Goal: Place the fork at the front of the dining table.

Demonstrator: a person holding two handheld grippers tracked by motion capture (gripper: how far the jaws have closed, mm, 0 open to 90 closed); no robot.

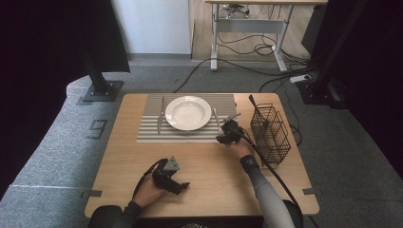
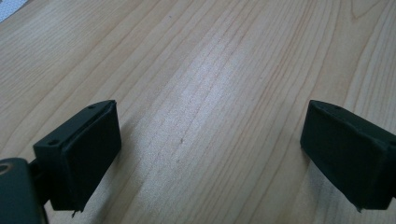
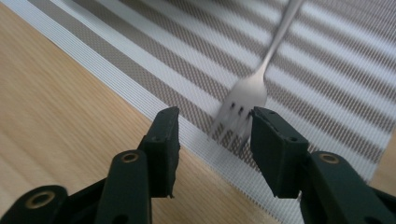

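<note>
Right gripper (image 3: pixel 215 126), jaws half open, straddles the fork (image 3: pixel 243 100) at the plate's (image 1: pixel 188 112) three o'clock; placemat (image 3: pixel 327 93) setting nearly complete.

Table layout
A plate (image 1: pixel 188 112) is centred on a placemat (image 1: pixel 152 130); a fork (image 1: pixel 215 115) is laid at its 3 o'clock, a knife (image 1: pixel 161 116) at 9, and a wire basket (image 1: pixel 270 132) beyond the fork.

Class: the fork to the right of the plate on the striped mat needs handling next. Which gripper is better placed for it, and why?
The right gripper: the fork lies just ahead of its open fingers. The left gripper rests on bare table, well away.
</note>
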